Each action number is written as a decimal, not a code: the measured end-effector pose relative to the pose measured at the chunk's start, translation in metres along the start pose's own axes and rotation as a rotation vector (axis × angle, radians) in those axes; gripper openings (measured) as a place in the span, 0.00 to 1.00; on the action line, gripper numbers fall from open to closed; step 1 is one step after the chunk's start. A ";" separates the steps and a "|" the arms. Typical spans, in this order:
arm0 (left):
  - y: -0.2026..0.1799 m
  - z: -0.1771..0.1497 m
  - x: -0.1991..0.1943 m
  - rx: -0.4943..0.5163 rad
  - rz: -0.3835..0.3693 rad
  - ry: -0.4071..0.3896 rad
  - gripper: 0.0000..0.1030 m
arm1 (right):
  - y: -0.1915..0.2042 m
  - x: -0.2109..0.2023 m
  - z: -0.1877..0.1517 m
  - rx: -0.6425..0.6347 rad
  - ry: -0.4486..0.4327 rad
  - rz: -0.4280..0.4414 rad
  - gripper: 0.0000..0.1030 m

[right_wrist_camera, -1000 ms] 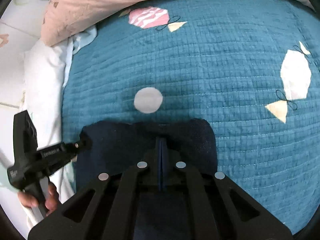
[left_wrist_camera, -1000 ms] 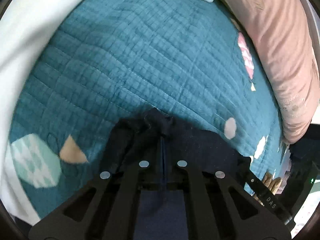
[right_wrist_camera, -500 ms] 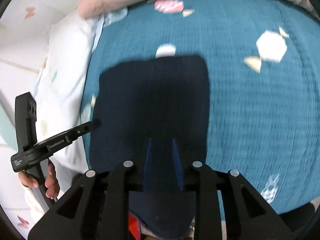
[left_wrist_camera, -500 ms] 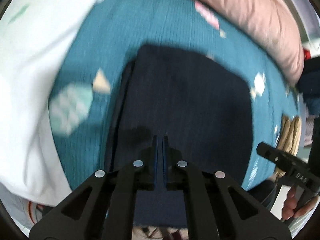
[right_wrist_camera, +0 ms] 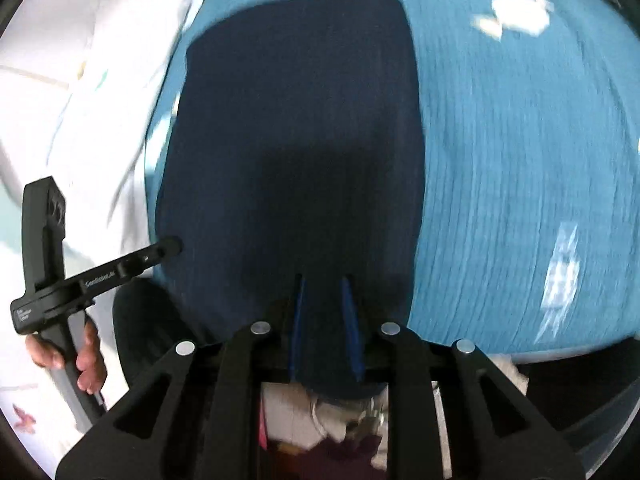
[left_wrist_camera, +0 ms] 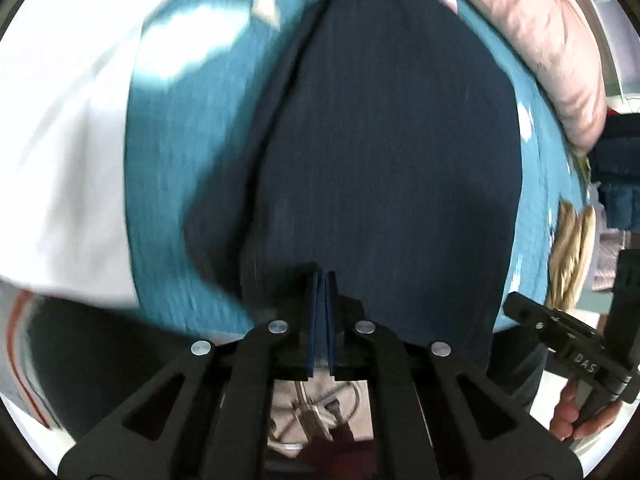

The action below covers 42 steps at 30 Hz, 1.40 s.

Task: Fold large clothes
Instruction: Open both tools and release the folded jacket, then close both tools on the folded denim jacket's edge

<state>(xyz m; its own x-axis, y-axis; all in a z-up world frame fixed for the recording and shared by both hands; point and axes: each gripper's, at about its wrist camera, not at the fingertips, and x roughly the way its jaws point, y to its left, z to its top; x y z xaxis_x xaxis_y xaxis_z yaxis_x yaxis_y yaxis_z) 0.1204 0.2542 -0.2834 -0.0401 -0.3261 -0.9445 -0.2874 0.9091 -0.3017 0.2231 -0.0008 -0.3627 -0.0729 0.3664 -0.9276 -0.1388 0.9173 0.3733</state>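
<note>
Navy garment lies on teal quilt beside pink pillow.

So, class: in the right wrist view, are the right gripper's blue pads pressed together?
No: the right gripper shows a clear gap between its blue pads, with the dark garment showing through.

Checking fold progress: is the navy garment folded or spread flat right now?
Folded, at least partly. The navy garment lies as a compact panel on the teal quilt, with a second layer edge showing along its left side.

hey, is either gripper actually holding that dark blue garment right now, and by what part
Neither grips it. The left gripper is shut with no cloth between its pads; the right gripper stands open over the navy garment's near edge.
</note>
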 end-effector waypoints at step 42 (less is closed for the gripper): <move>0.032 0.119 0.022 -0.016 -0.372 0.041 0.84 | -0.082 0.019 0.063 0.177 -0.103 0.233 0.68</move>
<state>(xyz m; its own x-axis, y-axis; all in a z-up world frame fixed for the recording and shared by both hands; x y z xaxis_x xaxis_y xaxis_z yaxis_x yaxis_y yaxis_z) 0.2242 0.3074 -0.3290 0.0316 -0.6434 -0.7649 -0.3043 0.7227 -0.6206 0.2957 -0.0593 -0.4118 0.0196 0.5753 -0.8177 0.0448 0.8165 0.5756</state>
